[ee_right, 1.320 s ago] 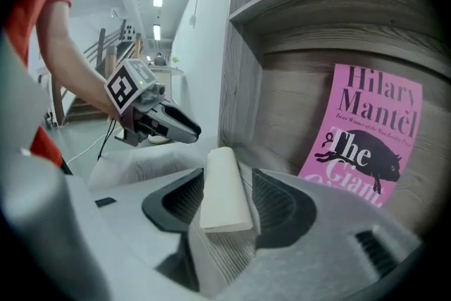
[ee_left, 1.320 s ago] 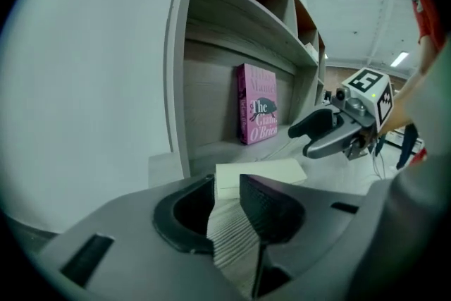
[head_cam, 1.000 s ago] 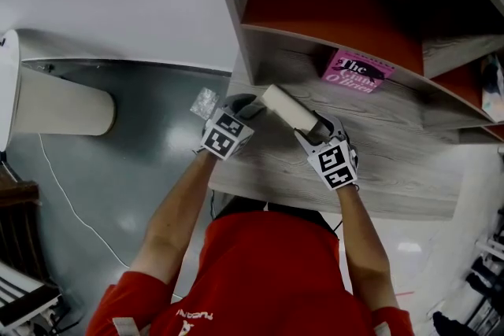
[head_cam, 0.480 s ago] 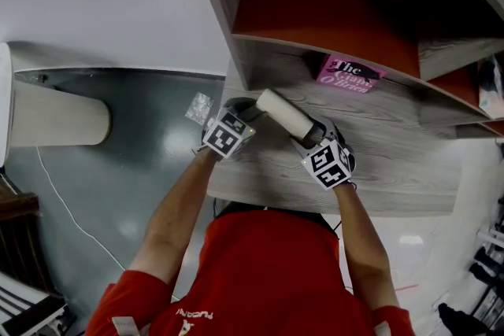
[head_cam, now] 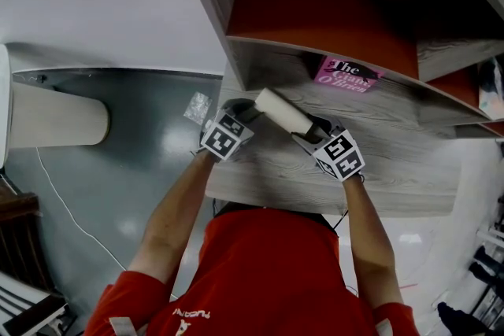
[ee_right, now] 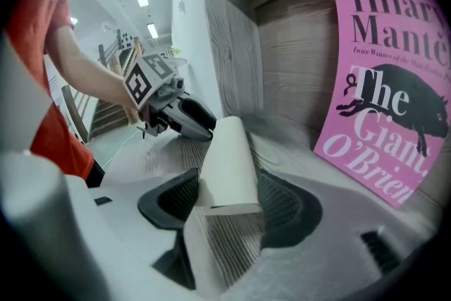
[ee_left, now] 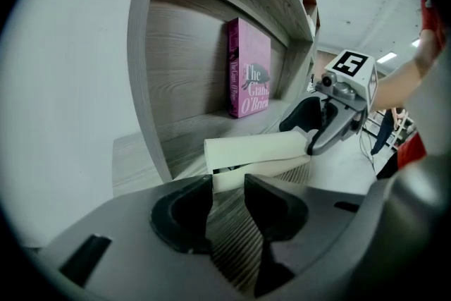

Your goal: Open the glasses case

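Glasses case [head_cam: 282, 111], cream and long, is held just in front of the pink book [head_cam: 346, 73], on the person's side of it, over the wood-grain shelf board [head_cam: 394, 161] on which the book stands. Whether the case rests on the board cannot be told. Left gripper [ee_left: 227, 183]: jaws nearly together, with their tips pinched on the lower half of the case at the end farther from the book. Right gripper [ee_right: 229, 194]: jaws set wide and closing, with the end nearer the book lying between the pads and gripped there. In the left gripper view a thin dark slit is seen between lid and base at the pinched end. The lid is therefore judged to be cracked but not swung up, and the step in hand is taken to be the prying apart of the two halves. For the next move, the base would need to be kept fixed by the left gripper. The lid alone would then be lifted about its long hinge by the right. A hold across both halves would only press the case shut.
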Motion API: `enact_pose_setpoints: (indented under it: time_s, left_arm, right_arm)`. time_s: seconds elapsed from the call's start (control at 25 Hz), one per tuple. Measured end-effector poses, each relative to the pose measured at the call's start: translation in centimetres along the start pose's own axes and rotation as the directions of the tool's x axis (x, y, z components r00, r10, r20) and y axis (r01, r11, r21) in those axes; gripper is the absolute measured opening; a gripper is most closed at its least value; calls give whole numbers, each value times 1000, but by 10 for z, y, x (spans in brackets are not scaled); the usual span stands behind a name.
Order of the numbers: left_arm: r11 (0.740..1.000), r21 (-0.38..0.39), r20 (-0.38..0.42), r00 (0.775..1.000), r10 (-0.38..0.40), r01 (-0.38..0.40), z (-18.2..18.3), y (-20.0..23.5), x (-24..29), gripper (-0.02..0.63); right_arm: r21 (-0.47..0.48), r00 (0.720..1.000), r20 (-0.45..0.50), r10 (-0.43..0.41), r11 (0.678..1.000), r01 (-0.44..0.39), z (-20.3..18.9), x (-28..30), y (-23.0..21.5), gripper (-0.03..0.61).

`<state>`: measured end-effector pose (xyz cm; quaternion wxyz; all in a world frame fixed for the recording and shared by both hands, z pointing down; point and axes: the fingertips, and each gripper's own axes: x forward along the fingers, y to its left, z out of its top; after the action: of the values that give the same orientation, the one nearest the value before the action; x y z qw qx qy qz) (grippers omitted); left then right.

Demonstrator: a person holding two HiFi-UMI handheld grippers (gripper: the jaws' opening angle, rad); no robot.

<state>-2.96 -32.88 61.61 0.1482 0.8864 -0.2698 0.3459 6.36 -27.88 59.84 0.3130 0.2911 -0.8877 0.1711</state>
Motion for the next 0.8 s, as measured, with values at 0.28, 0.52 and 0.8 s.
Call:
enact_pose_setpoints:
  time_s: [0.28, 0.52, 0.8]
  left_arm:
    - [1000, -3, -4, 1000, 3, -4, 0, 0, 0, 137]
    - [1000, 2, -7, 1000, 6, -6, 0, 0, 1, 137]
    - [1000, 5, -14, 1000, 8, -8, 0, 0, 1, 137]
  right_arm:
    - [183, 992, 107, 64, 980, -83, 9, -12, -11, 253]
    - [248, 976, 215, 8, 967, -63, 27, -31, -33, 135]
    - [221, 971, 199, -131, 971, 86, 26, -35, -61, 35]
